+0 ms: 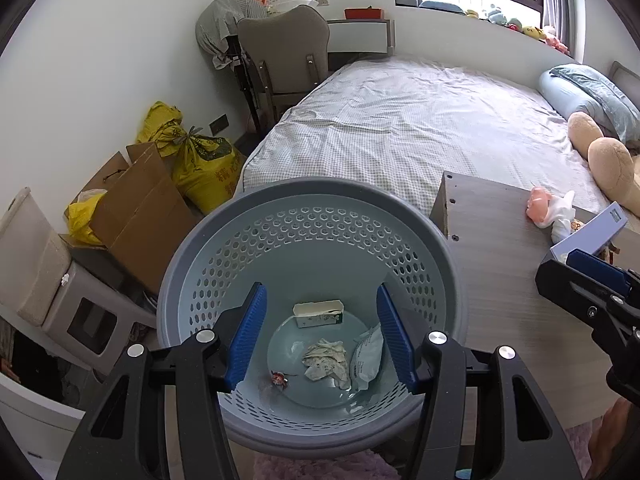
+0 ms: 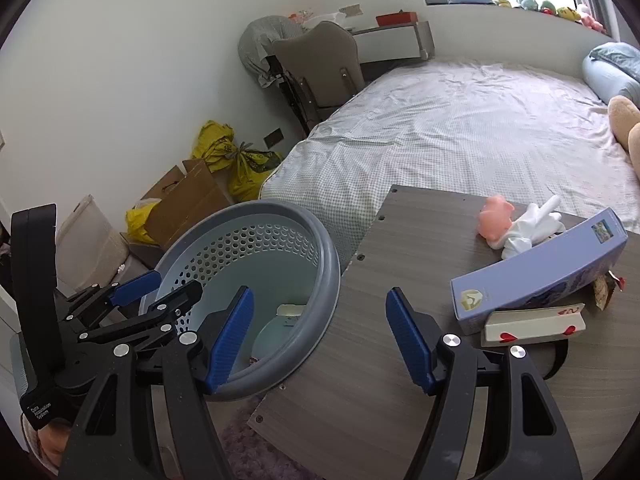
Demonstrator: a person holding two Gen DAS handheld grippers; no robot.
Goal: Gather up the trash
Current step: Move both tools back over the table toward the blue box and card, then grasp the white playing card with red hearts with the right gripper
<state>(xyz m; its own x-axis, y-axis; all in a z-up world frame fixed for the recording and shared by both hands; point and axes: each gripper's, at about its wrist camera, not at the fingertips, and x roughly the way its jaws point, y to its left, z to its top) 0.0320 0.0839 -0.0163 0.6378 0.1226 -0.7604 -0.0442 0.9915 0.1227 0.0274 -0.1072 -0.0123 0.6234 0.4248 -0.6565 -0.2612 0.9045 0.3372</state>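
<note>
Left wrist view has the left gripper [image 1: 320, 336] spread wide and empty over the basket [image 1: 316, 196], trash [image 1: 325, 363] lying inside, so the equally open, empty right gripper [image 2: 320, 334] should swing tableward for scraps.

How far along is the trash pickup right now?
Partly done. The bin already holds a small carton, crumpled paper, a white pouch and a candy wrapper. Nothing is in hand: the left hand-held gripper is open over the bin, the right open above the table. A wrapper behind the blue box looks left to collect.
</note>
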